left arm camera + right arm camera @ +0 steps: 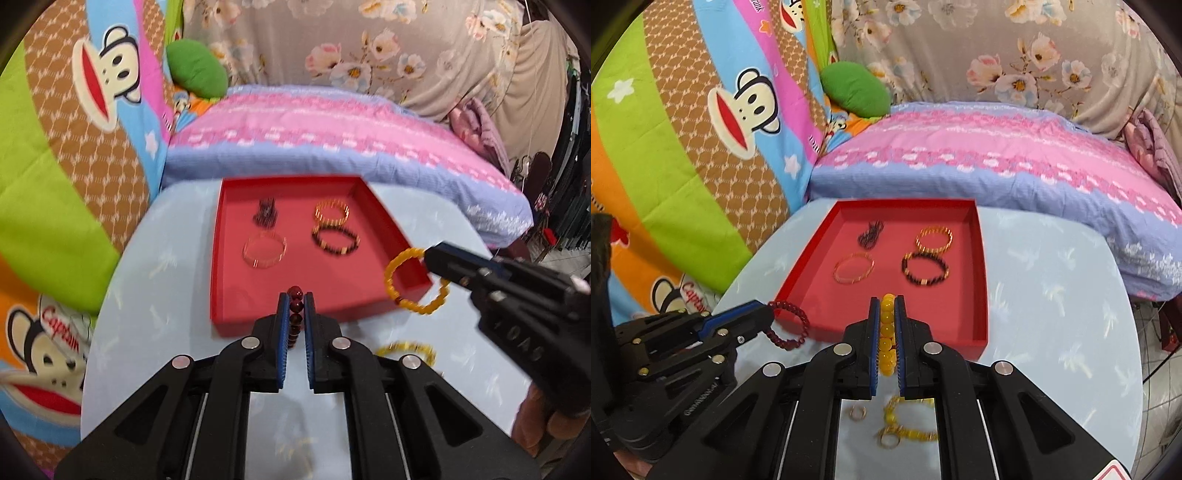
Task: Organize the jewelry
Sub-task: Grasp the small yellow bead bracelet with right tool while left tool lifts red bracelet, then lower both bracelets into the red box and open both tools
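Two beaded bracelets [295, 314] [887, 332], dark red, yellow, pinched in claws.

Two wrist fisheyes, side by side, both angled down and forward over the table.

Left wrist view looks along its own fingers [295, 306] at the red tray [229, 258], close above it; right gripper [428, 258] enters from right. Right wrist view sits just right of that, same heading; left gripper [772, 314] enters from left. Shared: red tray, light-blue table [1052, 295], pink pillow [979, 147], cartoon quilt [74, 147].
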Action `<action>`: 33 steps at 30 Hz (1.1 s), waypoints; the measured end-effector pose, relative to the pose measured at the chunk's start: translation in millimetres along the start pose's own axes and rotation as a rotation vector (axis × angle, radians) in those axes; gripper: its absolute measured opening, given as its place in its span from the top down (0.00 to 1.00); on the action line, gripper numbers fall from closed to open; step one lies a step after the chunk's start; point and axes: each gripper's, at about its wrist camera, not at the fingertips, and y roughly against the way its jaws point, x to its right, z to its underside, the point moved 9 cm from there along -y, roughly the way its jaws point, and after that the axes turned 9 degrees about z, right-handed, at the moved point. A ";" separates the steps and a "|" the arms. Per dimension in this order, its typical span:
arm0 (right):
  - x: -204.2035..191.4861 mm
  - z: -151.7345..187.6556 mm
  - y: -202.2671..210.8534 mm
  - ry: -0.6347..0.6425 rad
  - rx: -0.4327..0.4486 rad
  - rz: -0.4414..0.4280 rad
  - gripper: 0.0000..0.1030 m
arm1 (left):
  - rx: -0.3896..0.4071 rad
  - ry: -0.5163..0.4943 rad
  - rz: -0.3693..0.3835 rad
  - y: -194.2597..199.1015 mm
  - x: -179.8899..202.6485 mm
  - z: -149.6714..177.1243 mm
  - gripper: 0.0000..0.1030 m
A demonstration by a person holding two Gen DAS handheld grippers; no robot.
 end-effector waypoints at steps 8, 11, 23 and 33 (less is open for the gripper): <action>2.7 -30.4 -45.2 -0.032 -0.023 -0.010 0.93 | 0.043 0.076 0.091 -33.2 -5.4 -49.1 0.93; 0.9 -22.6 -74.7 -0.056 -0.081 -0.025 0.93 | -0.013 0.126 0.099 -65.5 -18.6 -39.7 0.93; 18.6 27.5 -128.3 -0.065 -0.213 0.039 0.93 | -0.143 0.121 -0.020 -122.2 -60.9 10.5 0.92; 16.2 29.2 -121.2 -0.019 -0.168 0.093 0.76 | -0.100 0.047 -0.137 -114.9 -59.4 11.4 0.72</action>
